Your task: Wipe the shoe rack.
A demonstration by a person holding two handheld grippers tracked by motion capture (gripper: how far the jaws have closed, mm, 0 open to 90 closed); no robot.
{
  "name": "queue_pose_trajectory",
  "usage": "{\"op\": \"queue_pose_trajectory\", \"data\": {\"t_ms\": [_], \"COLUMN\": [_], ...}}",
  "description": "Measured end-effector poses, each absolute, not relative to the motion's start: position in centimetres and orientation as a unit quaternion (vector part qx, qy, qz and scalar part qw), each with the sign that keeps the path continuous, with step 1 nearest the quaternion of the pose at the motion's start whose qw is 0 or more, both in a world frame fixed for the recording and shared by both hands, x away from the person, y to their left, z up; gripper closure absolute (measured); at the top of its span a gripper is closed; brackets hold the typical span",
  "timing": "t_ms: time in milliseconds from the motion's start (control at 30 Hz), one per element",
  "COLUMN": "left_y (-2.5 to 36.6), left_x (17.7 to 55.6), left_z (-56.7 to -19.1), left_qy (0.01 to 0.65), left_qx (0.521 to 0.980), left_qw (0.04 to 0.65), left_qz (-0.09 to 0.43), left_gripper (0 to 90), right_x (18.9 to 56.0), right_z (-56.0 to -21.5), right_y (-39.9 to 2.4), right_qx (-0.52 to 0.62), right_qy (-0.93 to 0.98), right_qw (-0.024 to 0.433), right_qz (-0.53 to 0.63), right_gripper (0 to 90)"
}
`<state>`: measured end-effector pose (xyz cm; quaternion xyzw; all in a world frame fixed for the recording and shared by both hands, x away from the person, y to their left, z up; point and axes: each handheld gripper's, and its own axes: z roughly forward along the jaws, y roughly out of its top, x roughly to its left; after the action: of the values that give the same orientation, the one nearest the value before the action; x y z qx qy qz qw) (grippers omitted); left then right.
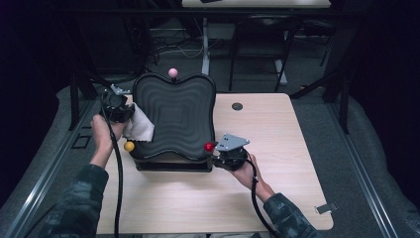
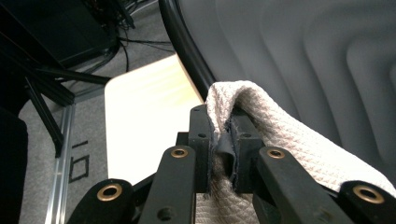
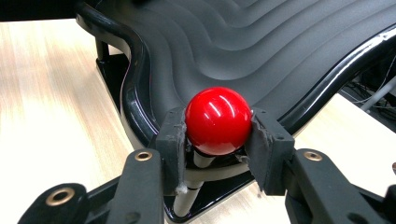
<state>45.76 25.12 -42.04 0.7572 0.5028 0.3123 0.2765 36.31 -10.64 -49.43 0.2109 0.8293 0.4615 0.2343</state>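
High view: I work two hand-held grippers at a black, ripple-surfaced tray [image 1: 178, 116] that stands on a dark base on the tabletop [image 1: 277, 148]. My left gripper [image 1: 119, 110] sits at the tray's left edge; its fingers are nearly closed, pinching a fold of white cloth [image 1: 139, 126] that drapes over the rim onto the rippled surface. My right gripper [image 1: 218, 153] is at the tray's near right corner, fingers clamped around the red knob [image 1: 209, 147].

Left gripper view: the cloth [image 2: 280, 135] is bunched between the two finger pads, with the tray's grey ridges [image 2: 303, 56] just beyond it and its glossy black rim running to the left.

Right gripper view: the red knob [image 3: 218, 120] sits squarely between the pads on a short post at the tray's corner; the fingers stand at moderate width, pressing on both sides of the ball.

Two further knobs, a yellow knob [image 1: 129, 146] at the near left corner and a pink knob [image 1: 173, 73] at the far edge, are free.

Progress, as I judge it: the work appears to be wiping the tray while steadying it by the red knob. The cloth covers only the left margin; the centre and right of the surface lie beyond it, so most of the wiping seems left to do. I cannot tell from the surface which parts are already clean.
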Motion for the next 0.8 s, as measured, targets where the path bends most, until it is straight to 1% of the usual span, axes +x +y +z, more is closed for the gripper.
{"op": "queue_pose_trajectory", "data": {"t_ms": [433,600,800], "left_y": [26.2,26.3,26.2], "left_x": [41.9,41.1,40.9], "left_z": [-43.9,-44.2,-44.3], "left_qy": [0.499,0.5,0.499], "left_qx": [0.77,0.774,0.774], "left_qw": [0.272,0.264,0.26], "left_qz": [0.29,0.286,0.291], "left_gripper": [82.0,82.1,82.0], "right_x": [36.3,36.3,36.3], "right_z": [-49.4,-49.4,-49.4], "right_y": [-10.6,-10.6,-10.6], "right_qx": [0.213,0.213,0.213], "right_qy": [0.829,0.829,0.829], "right_qw": [0.235,0.236,0.236], "right_qz": [0.461,0.46,0.46], "right_gripper": [60.1,60.1,60.1]}}
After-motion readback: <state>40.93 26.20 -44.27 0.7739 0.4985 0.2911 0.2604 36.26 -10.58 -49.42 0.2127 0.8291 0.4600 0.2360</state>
